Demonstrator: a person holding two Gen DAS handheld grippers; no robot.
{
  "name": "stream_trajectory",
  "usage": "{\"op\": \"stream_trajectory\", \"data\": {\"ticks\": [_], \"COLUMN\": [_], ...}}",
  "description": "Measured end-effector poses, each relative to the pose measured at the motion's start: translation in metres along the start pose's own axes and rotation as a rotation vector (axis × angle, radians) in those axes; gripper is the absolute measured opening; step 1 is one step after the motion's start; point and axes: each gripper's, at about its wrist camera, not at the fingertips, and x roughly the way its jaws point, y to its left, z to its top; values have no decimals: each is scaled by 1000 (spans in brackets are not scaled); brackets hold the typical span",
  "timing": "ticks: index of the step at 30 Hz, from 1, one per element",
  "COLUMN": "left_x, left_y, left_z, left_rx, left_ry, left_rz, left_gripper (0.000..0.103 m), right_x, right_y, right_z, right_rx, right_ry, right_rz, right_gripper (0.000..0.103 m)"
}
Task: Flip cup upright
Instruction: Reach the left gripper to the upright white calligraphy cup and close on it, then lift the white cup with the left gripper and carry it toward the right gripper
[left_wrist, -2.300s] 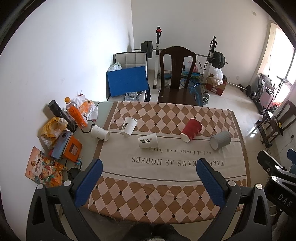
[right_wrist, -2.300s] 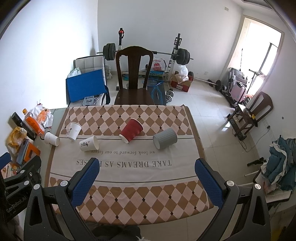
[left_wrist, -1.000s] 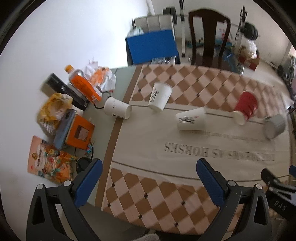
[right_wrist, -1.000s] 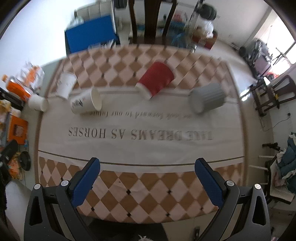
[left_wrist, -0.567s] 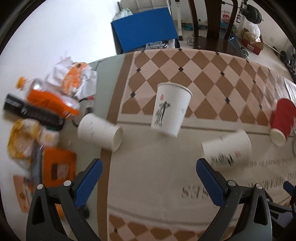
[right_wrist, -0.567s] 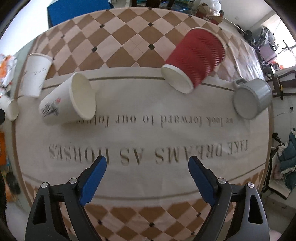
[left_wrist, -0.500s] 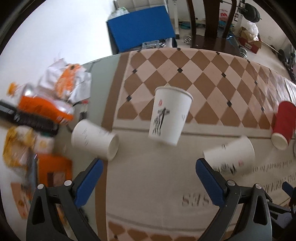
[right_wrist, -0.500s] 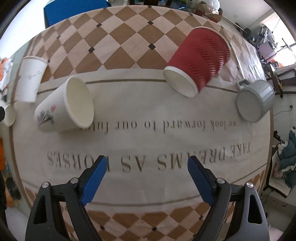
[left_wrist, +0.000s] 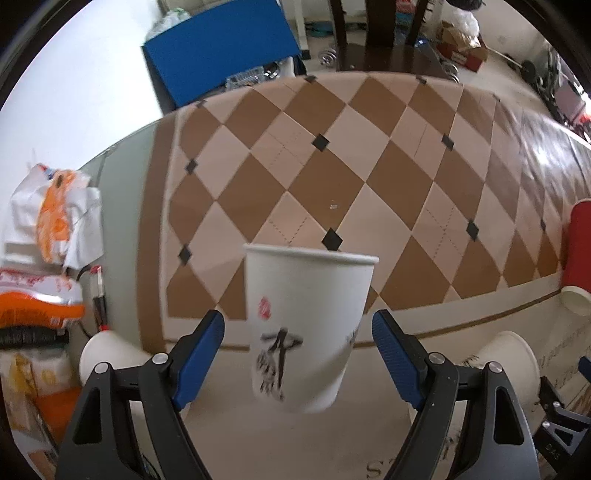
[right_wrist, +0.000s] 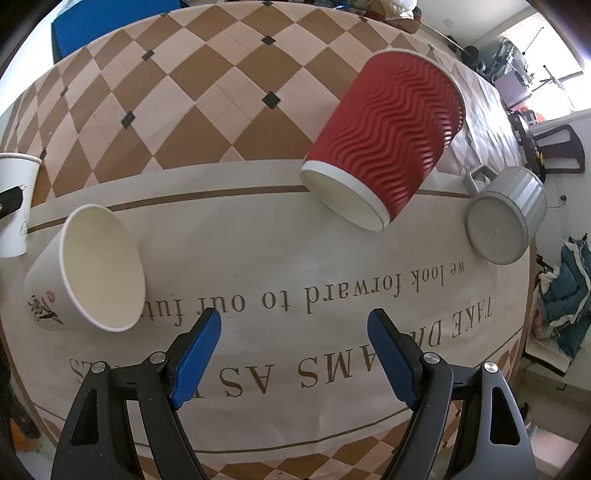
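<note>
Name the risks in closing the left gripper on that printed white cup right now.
The left gripper is open around the upright printed cup, with gaps on both sides; thin paper may crush if squeezed hard. An uneven close could tip it. The lying white cup sits beside the right finger and might get bumped.

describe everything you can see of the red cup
The red cup looks like paper, with a wavy ribbed red sleeve, a white rim and a white inside. It lies on its side on the tablecloth, where the checks meet the plain band, mouth facing the camera and down-left. A grey mug lies to its right, apart. Nothing grips it.
</note>
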Motion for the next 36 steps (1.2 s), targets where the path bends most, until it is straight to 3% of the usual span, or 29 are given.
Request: {"op": "stream_trajectory", "data": {"ticks": [2,5,14,22,32,36], "left_x": [8,11,-8,-62,-132,-150], "left_y": [-2,-1,12,5,-25,-49], "left_z": [2,4,0,-25,-84,-108], "left_rx": [10,15,-26,-51,-99,-117], "left_ry": [16,10,-25,-76,-98,-91], "left_rz": [1,4,27,53,67,27], "left_gripper": [61,59,57,57,57,57], "right_x": [3,7,2,-20,-51,-50], "right_y": [-1,-5,-4,-16,-66,-96], "right_z": [1,1,3,-7,-42,-59], "right_rx": [3,9,18,24,51,75], "right_ry": [5,9,3,-33,-111,-105], "right_rz": [-8,-15,-25,5,59,64], "right_gripper": [83,83,83,83,86,86]}}
